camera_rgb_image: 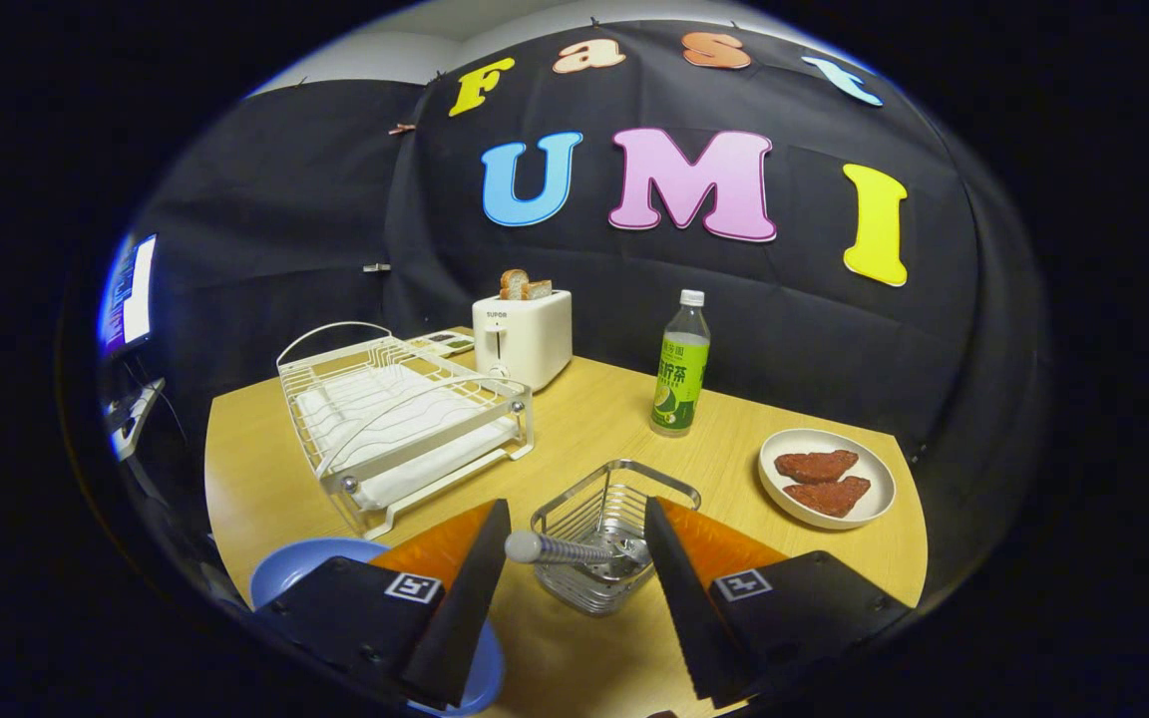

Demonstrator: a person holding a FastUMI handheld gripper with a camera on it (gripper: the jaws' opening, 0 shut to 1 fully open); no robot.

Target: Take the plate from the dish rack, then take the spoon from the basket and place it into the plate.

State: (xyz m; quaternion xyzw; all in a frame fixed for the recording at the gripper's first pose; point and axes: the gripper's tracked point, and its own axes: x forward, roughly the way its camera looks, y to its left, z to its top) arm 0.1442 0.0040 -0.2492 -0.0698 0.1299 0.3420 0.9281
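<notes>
The claw (574, 543) is hovering low over the wooden worktop (574, 419) at the bottom of the frame, its two fingers standing wide apart and gripping nothing. Between the fingertips, the spoon (574, 549) is lying across the wire basket (606, 529), its rounded handle end pointing toward the left finger and its far end sitting down inside the basket near the right finger; neither finger is touching it as far as can be seen. The basket is sitting just ahead of the fingers at lower centre. The blue plate (295, 566) is resting on the worktop at lower left, partly covered by the left finger. Beyond it, at centre left, the white dish rack (405, 419) is standing with no dishes in it. Behind the rack, a white toaster (523, 337) is holding slices of bread (525, 286). A green bottle (681, 374) with a white cap is standing upright right of centre, beyond the basket. At right, a white dish (827, 477) is carrying two reddish-brown pieces of food (822, 481), well apart from the claw.
</notes>
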